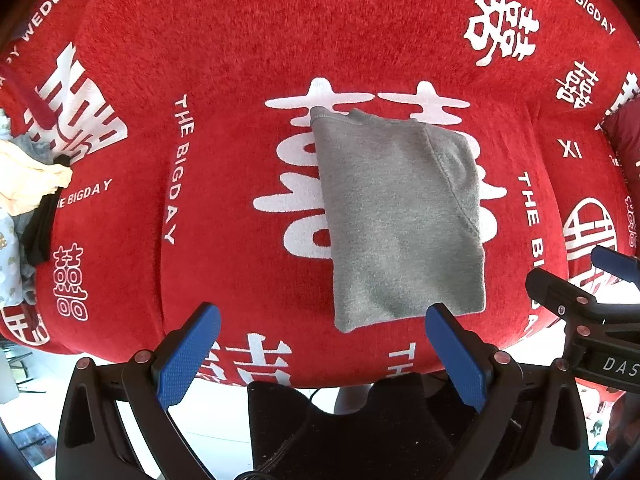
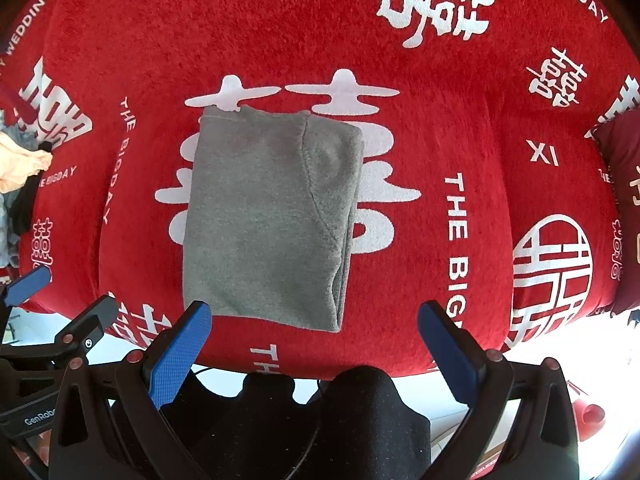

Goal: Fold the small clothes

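A small grey garment (image 1: 400,216) lies folded into a tall rectangle on the red cover (image 1: 240,80), with a sleeve seam on its right half. It also shows in the right wrist view (image 2: 268,220). My left gripper (image 1: 322,352) is open and empty, just short of the garment's near edge. My right gripper (image 2: 314,352) is open and empty, also at the near edge. Each gripper shows at the side of the other's view: the right one (image 1: 592,280) and the left one (image 2: 52,296).
A pile of other small clothes (image 1: 24,200), cream, black and patterned, lies at the left edge of the cover; it also shows in the right wrist view (image 2: 20,168). A dark red cushion (image 2: 624,200) sits at the right. The cover's front edge (image 2: 360,372) drops to a pale floor.
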